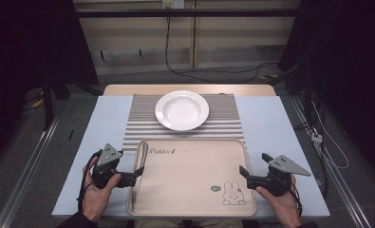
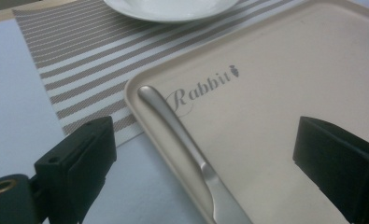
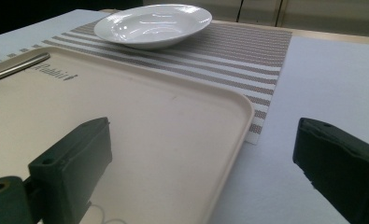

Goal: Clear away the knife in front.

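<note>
Left tool (image 1: 136, 175) jaws wide apart, right tool (image 1: 244, 172) likewise, both level

Recording lab, black curtains (image 1: 28, 42) round the table (image 1: 266, 128), metal floor rails (image 1: 28, 156), loose cables (image 1: 213, 71)

"Rabbit" stands printed on the tray (image 2: 285, 70).
</note>
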The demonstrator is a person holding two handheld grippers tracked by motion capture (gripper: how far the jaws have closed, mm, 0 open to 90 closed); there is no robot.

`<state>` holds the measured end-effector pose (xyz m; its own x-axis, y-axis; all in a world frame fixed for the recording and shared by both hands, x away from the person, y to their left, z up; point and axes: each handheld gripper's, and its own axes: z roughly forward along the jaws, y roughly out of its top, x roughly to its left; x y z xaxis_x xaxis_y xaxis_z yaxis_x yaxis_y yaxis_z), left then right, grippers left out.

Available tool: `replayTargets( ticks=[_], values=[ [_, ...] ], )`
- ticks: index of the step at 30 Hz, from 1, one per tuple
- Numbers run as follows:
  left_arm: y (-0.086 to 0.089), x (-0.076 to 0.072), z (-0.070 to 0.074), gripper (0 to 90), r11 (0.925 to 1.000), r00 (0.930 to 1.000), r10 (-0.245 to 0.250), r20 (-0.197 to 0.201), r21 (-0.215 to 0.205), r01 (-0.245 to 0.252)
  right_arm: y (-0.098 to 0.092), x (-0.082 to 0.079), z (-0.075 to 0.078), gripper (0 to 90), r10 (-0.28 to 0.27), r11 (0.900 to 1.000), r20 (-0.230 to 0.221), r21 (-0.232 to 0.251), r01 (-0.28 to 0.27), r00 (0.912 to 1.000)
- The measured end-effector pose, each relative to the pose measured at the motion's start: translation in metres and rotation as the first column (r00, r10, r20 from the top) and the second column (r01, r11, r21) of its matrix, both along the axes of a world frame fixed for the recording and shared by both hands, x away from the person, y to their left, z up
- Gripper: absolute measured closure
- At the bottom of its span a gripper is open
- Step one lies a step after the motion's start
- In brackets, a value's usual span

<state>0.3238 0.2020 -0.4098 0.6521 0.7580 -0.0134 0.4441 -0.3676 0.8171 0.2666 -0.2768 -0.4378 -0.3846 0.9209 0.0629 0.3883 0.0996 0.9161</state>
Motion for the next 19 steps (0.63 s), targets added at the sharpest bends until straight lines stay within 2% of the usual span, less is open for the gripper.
replayTargets(
  ticks=[3,6,13,19],
  values=[
    [0.006,-0.001,-0.003,5.6,0.9994,0.9994,0.033,0.007,-0.014,-0.033,-0.002,-0.001,0.0,4.4,-0.007,1.0,-0.006,0.001,0.007,1.0],
    [0.012,-0.003,-0.007,5.5,0.9981,0.9986,0.054,-0.003,-0.03,-0.054,-0.003,-0.001,-0.001,4.4,-0.013,1.0,-0.006,0.001,0.013,0.9999],
    [0.025,-0.005,-0.012,5.4,0.9935,0.9947,0.101,0.02,-0.055,-0.1,-0.004,-0.002,0.0,4.6,-0.022,1.0,-0.002,0.006,0.022,0.9998],
    [0.027,-0.002,-0.016,5.6,0.994,0.9952,0.098,-0.006,-0.048,-0.098,-0.006,0.001,0.0,5.0,-0.035,0.999,-0.007,0.0,0.035,0.9994]
  ],
)
